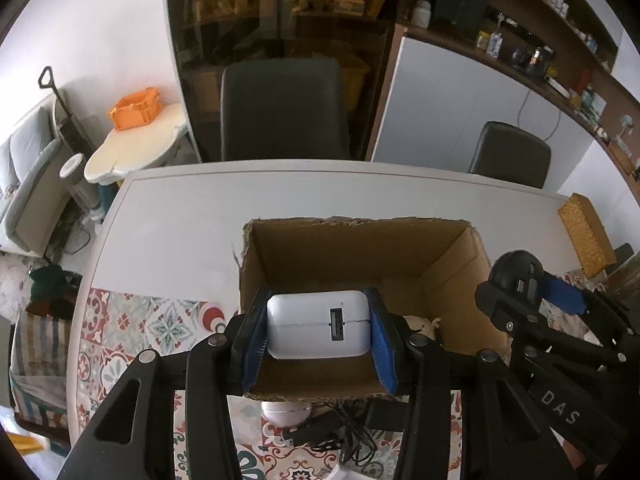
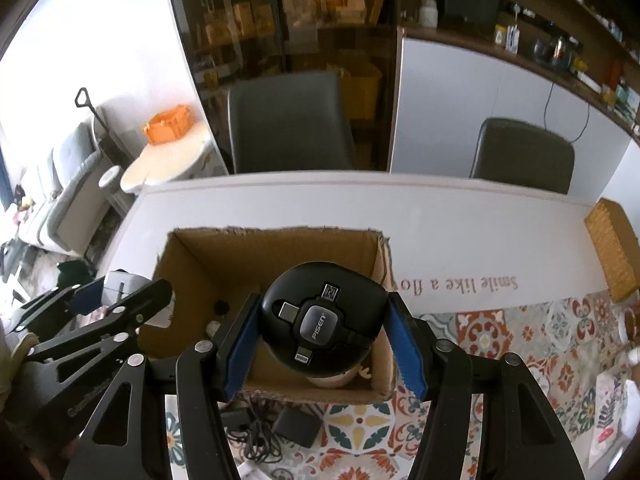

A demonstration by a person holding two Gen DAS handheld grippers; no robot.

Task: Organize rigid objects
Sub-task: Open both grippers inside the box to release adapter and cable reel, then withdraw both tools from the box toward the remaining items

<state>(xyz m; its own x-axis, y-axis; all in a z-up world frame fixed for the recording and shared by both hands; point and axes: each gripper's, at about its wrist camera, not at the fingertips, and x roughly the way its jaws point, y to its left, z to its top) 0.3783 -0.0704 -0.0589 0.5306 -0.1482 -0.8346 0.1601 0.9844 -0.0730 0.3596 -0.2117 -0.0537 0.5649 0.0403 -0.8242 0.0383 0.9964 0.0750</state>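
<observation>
My left gripper (image 1: 318, 330) is shut on a white rounded plastic case (image 1: 318, 326) and holds it over the open cardboard box (image 1: 360, 240). My right gripper (image 2: 322, 334) is shut on a round black PISEN cable reel (image 2: 322, 318) and holds it above the same box (image 2: 272, 246). Each gripper shows in the other's view: the right one with the black reel (image 1: 520, 276) at the box's right side, the left one (image 2: 100, 300) at the box's left side. A pale object lies on the box floor (image 2: 336, 378), partly hidden.
The box stands on a white table (image 1: 180, 220) with a patterned cloth (image 2: 500, 332). A black adapter with tangled cables (image 2: 296, 426) lies in front of the box. A woven yellow box (image 2: 612, 248) sits at the right edge. Two grey chairs (image 1: 282, 108) stand behind the table.
</observation>
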